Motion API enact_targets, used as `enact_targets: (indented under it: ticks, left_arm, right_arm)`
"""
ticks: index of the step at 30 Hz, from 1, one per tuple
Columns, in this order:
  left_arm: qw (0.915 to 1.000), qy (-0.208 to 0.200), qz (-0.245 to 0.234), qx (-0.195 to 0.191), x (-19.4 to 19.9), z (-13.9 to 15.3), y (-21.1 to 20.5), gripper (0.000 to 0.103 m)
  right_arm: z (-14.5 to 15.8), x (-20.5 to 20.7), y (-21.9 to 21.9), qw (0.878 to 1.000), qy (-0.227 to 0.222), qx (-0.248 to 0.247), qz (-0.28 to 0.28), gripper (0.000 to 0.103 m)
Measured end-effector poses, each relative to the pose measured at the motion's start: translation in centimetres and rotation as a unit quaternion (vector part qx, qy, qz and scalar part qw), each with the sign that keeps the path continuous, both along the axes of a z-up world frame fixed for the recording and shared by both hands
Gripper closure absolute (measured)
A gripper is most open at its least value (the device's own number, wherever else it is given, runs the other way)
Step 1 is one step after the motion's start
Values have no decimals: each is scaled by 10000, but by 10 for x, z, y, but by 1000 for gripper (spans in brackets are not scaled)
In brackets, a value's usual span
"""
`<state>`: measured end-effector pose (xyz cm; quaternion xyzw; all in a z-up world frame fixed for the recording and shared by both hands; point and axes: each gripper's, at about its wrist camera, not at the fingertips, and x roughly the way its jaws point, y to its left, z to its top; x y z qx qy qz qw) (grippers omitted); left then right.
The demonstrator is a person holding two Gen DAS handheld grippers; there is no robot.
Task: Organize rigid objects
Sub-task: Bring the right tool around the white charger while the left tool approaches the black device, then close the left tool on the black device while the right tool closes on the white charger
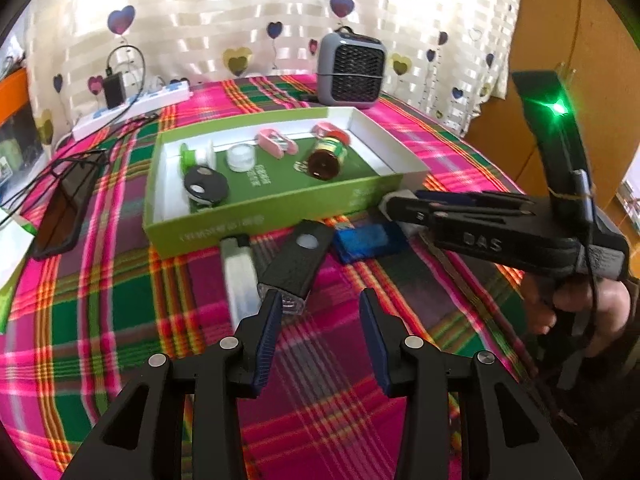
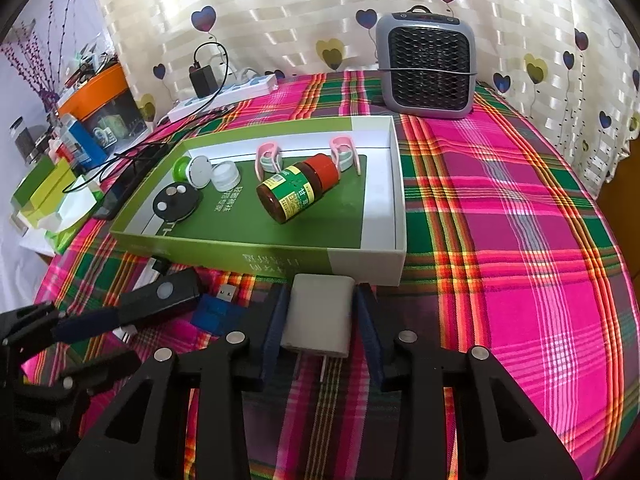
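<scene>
sunlit heart-print curtain (image 2: pixel 304 12) behind plaid tablecloth (image 2: pixel 500 208).

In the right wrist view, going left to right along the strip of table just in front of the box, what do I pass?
Black flashlight → blue USB drive → white charger plug, sitting between the pads of the right tongs.

A home room: heart-print curtain (image 2: pixel 304 12), plaid tablecloth (image 2: pixel 500 208), small heater (image 2: pixel 428 68).

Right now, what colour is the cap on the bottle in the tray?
Red cap; right wrist view.
</scene>
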<state>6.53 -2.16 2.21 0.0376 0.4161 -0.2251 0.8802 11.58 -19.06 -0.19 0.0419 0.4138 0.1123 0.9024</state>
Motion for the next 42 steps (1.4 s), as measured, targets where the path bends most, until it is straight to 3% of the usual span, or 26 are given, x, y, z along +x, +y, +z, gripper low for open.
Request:
enact_targets:
  ticks: [5, 10, 16, 25, 42]
  left_arm:
    - [9999, -6, -152, 18, -6, -1, -9, 65]
    - [9999, -91, -4, 48, -4, 3, -4, 65]
    - [9989, -186, 302, 315, 15, 5, -3, 65]
    - [9981, -78, 250, 556, 30, -3, -14, 65]
    - [9985, 80, 221, 495, 41, -12, -20, 65]
  right_arm:
    - [0, 0, 0, 10000, 5, 1, 1, 66]
    - [0, -1, -1, 10000, 1, 22, 3, 66]
    - [0, -1, -3, 10000, -7, 24, 4, 67]
    - [0, -4, -5, 10000, -30, -56, -40, 67]
    - [1, -5, -8, 10000, -15, -22, -64, 67]
